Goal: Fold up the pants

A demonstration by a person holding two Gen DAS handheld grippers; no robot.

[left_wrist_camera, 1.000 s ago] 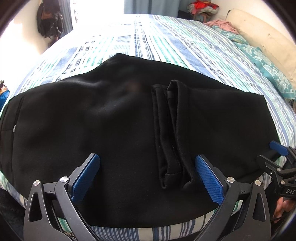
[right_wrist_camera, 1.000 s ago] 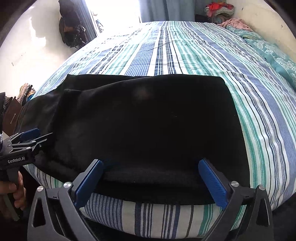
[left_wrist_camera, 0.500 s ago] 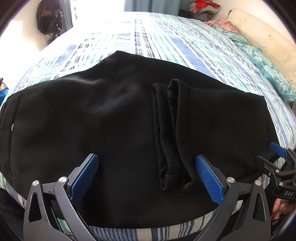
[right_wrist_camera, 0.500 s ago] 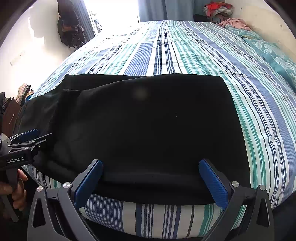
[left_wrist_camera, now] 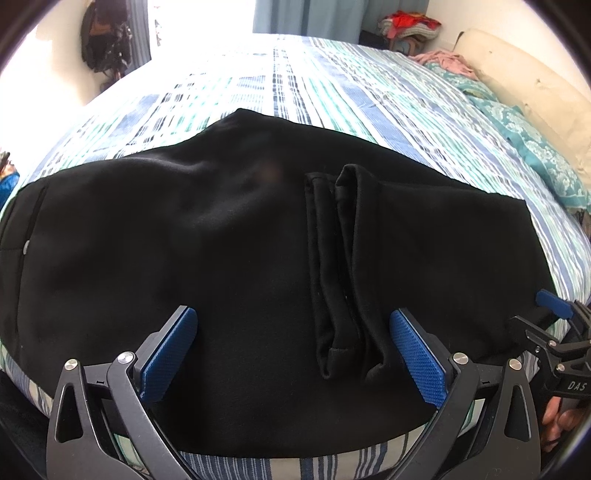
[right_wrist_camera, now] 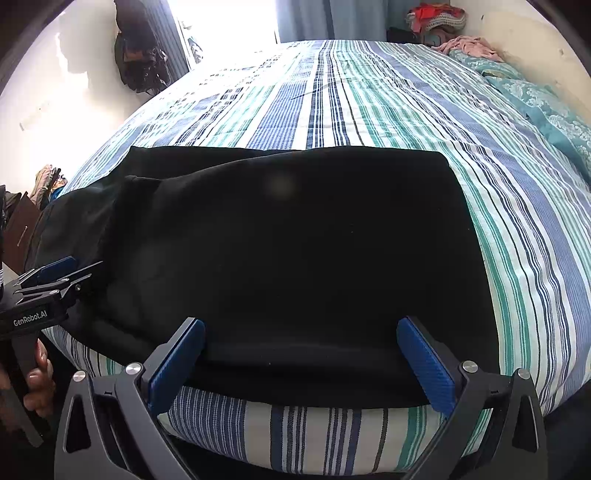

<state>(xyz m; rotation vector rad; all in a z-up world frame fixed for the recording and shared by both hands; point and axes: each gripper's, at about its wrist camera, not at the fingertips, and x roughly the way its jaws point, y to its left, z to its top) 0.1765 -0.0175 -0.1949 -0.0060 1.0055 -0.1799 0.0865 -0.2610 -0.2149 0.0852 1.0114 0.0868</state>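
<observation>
The black pants lie flat along the near edge of the striped bed, hems already folded over the middle, so I'd guess one more fold remains. Left gripper and right gripper both hover wide, holding nothing.

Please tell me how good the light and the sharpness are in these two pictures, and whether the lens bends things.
Left wrist view: the window is blown out white, and the black fabric pants lose detail. Right wrist view: the same glare up top, and a faint pale smudge on the lens. Both views: fisheye bulges the striped blue, green and white bedsheet; edges darken.
</observation>
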